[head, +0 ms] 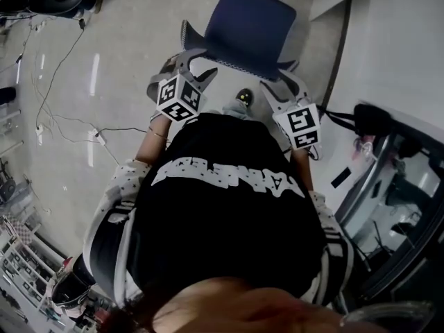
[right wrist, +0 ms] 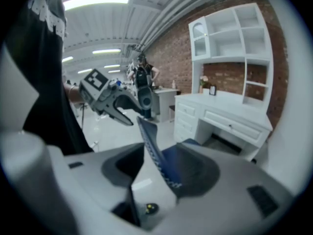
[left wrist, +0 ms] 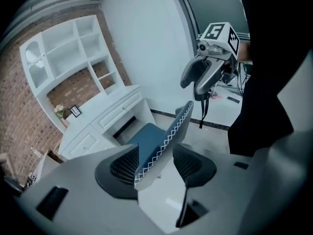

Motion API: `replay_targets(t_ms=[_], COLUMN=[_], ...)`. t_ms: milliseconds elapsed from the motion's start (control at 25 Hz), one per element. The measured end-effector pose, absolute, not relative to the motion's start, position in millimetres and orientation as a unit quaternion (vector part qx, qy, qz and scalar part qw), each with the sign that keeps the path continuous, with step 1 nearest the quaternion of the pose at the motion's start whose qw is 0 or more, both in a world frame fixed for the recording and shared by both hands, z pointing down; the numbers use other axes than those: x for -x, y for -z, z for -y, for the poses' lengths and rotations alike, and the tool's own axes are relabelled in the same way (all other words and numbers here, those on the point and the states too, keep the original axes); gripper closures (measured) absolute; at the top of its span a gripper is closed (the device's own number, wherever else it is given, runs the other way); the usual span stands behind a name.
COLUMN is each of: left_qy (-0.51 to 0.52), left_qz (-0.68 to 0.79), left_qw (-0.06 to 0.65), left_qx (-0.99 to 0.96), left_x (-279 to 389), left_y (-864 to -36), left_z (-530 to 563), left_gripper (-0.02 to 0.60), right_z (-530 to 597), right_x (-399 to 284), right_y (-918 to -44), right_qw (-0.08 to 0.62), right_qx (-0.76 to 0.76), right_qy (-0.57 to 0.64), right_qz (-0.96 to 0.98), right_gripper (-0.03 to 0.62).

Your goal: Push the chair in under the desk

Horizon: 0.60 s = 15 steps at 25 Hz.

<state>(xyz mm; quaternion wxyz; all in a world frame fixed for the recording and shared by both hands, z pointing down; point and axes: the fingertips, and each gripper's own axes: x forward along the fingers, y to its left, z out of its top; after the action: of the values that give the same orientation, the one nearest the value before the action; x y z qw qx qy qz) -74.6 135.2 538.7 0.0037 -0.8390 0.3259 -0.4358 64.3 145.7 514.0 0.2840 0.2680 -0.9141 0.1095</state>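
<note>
You wear a black T-shirt (head: 229,220) with bold white lettering (head: 229,175) across it. Your sleeves (head: 123,180) are white with small dark dots, and black and white stripes band them lower down. Your left gripper (head: 198,64) and right gripper (head: 281,83) share one build: smooth pale grey shells that curve into two hooked jaws, each lined inside with dark, ribbed pads (left wrist: 122,168). Each gripper carries a white marker cube (head: 179,97) printed with black square patterns on its faces. A narrow black strap (left wrist: 203,109) hangs from the right gripper. Small dark rectangular insets (left wrist: 53,200) mark the grey shells close to the cameras.
</note>
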Motion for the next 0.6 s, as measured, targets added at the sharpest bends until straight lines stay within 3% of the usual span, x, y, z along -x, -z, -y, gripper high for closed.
replay_targets(t_ms=[440, 600], left_qy=[0.477, 0.481], left_qz=[-0.285, -0.265], left_qw=[0.005, 0.019], left_qx=[0.831, 0.836], left_x=[68, 66], left_y=[-576, -583], left_z=[-122, -122], left_gripper=[0.324, 0.347], right_z=[-142, -146], right_x=[-82, -80], right_y=[-565, -577], right_qw=[0.371, 0.398], right_qx=[-0.267, -0.256], right_qy=[-0.077, -0.077], right_qz=[0.886, 0.877], right_gripper=[0.388, 0.392])
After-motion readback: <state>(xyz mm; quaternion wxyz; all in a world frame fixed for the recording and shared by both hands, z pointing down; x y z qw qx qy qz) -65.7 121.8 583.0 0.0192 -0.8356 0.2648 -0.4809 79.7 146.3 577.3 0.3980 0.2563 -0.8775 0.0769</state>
